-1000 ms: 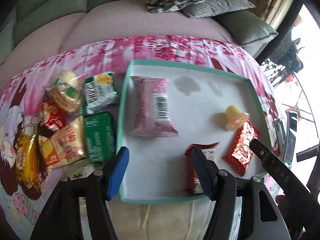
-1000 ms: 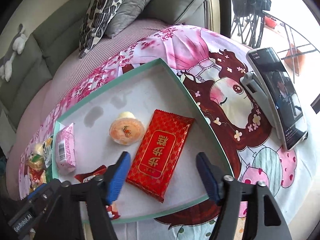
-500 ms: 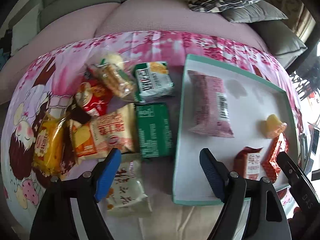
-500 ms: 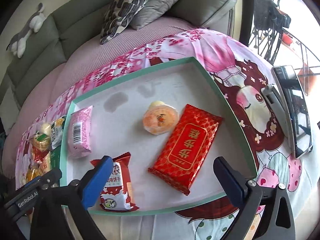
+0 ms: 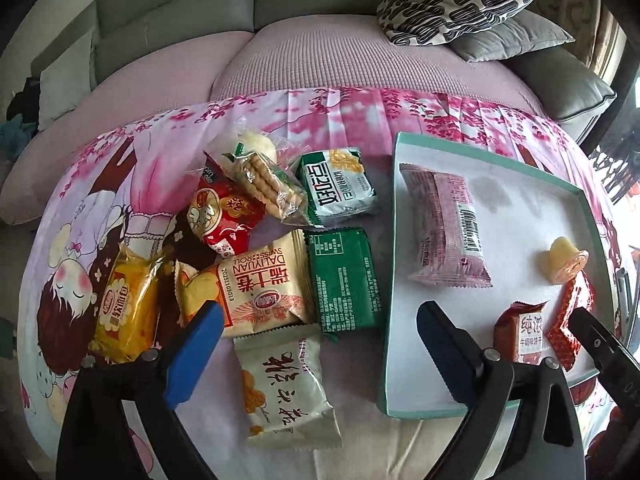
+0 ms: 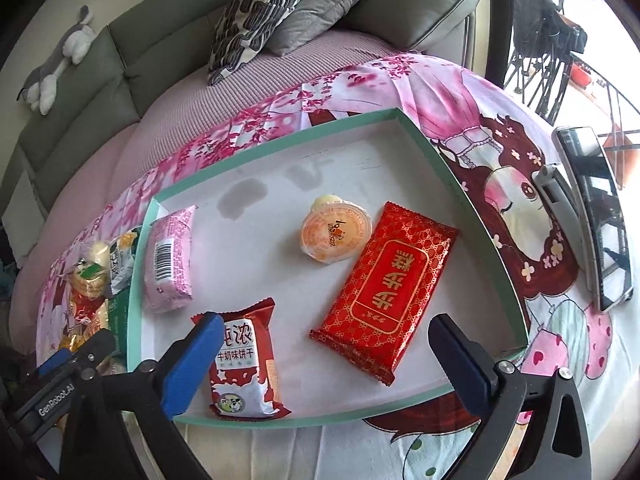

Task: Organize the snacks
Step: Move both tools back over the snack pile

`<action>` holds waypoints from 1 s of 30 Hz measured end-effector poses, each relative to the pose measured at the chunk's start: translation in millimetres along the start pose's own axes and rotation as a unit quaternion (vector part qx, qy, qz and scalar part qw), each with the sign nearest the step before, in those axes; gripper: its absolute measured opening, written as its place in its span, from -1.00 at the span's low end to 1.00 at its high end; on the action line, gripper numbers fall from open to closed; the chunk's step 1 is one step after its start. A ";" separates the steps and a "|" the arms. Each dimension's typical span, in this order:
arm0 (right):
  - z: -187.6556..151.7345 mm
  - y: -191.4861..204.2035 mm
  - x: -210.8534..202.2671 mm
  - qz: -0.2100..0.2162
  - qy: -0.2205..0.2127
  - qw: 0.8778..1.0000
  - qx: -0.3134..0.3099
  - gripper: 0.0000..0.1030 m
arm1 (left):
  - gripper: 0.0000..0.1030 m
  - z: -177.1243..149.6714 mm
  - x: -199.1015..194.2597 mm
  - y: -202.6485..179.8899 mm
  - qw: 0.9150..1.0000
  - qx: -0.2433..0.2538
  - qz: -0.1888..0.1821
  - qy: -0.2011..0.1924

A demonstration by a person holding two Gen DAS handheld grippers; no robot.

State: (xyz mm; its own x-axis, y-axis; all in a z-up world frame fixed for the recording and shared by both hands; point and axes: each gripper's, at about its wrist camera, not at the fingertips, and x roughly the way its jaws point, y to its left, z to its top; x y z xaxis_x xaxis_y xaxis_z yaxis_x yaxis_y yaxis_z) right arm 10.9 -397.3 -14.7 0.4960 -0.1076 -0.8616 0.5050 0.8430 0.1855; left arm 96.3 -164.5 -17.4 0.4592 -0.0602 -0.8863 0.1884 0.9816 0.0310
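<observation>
My left gripper (image 5: 316,354) has swung from the teal tray (image 5: 390,280) to the loose snack pile, jaws opening over the white cracker packet (image 5: 286,384) (nothing held). My right gripper (image 6: 324,364), spread wide and empty, has let go the red packet (image 6: 386,296) in the tray.

Cloth (image 5: 340,112) on the sofa is showing pink blossoms w/ a cartoon girl print. Shallow tray (image 6: 472,196) is looking white inside w/ a teal rim. Flat foil packet (image 6: 386,296) is glowing red w/ a gold lattice, jelly cup (image 6: 335,234) orange, wrapped cake (image 6: 170,258) pale pink. Cushion (image 5: 460,0) is sporting black-on-cream blobs.
</observation>
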 end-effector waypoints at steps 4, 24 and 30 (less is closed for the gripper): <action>-0.4 1.2 -3.0 0.007 -0.002 1.000 0.003 1.00 | 0.88 1.6 -0.7 2.5 1.000 -0.003 0.003 -0.002; -7.6 55.8 -10.6 -0.030 0.015 0.998 -0.056 0.99 | 0.88 14.6 -11.7 63.9 0.998 -0.053 0.029 0.024; -14.8 92.6 -14.0 -0.037 0.022 0.994 -0.100 0.99 | 0.88 13.7 -15.2 105.5 0.994 -0.080 0.071 0.028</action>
State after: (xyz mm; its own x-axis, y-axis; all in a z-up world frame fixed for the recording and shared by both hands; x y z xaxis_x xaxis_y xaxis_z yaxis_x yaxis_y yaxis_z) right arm 40.2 -310.0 7.5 0.4292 -0.1546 -0.8899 0.3870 0.9217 0.0265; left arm 121.1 -62.5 5.7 0.4219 0.0860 -0.9026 -0.0178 0.9961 0.0866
